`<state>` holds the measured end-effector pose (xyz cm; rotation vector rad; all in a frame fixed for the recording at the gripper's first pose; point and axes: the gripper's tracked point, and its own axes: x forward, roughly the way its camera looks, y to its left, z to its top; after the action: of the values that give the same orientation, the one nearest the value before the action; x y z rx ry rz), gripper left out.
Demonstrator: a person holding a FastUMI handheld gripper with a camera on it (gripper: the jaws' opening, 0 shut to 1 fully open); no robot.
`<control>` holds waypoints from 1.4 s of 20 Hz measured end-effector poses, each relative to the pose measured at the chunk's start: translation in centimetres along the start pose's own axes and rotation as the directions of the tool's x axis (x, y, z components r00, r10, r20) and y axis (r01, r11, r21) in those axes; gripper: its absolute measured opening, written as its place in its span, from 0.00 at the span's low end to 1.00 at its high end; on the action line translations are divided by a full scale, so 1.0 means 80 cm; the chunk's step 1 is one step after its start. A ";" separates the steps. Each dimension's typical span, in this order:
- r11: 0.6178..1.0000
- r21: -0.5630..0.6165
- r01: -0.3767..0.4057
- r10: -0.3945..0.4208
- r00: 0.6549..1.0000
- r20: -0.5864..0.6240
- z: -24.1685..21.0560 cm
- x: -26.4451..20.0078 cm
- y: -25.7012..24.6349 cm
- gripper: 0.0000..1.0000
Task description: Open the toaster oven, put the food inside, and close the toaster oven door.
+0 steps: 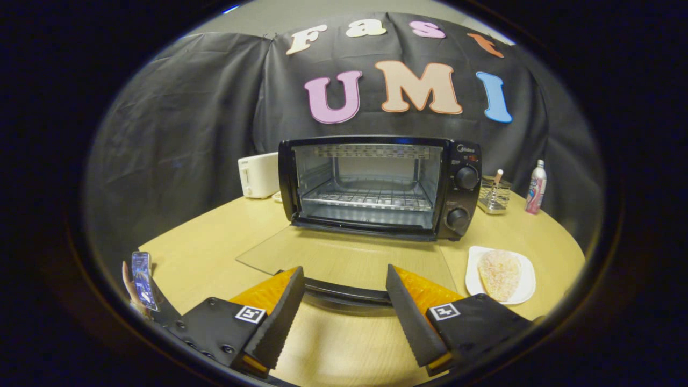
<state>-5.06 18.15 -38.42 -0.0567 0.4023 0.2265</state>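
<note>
Gripper [344, 290] spread wide, toaster oven [379, 185] open, food [500, 274] on plate [473, 282]

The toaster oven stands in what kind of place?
Probably a staged recording booth, not a real kitchen: the toaster oven, door down, and a plate of food sit on a wooden table before a black cloth wall. The gripper is open.
</note>
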 end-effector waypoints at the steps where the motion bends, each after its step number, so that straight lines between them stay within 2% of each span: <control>1: 1.000 0.013 -0.001 0.001 1.000 0.014 0.009 -0.008 -0.003 0.95; 3: 1.000 0.024 0.007 -0.008 0.999 0.045 0.028 -0.024 -0.013 0.95; 5: 0.998 0.029 0.051 -0.053 0.995 0.079 0.051 -0.042 -0.044 0.94; 9: 0.983 0.044 0.178 -0.182 0.972 0.145 0.094 -0.076 -0.124 0.94; 12: 0.961 0.043 0.274 -0.277 0.948 0.155 0.105 -0.092 -0.181 0.94; 14: 0.948 0.056 0.313 -0.317 0.940 0.128 0.095 -0.090 -0.213 0.94; 19: 0.929 0.140 0.342 -0.341 0.940 -0.030 0.020 -0.053 -0.260 0.94; 25: 0.916 0.172 0.362 -0.338 0.928 -0.155 -0.033 -0.011 -0.285 0.95; 28: 0.914 0.167 0.370 -0.337 0.921 -0.195 -0.047 0.003 -0.290 0.90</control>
<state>-0.93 -4.75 -41.75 0.0518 0.5680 -0.1813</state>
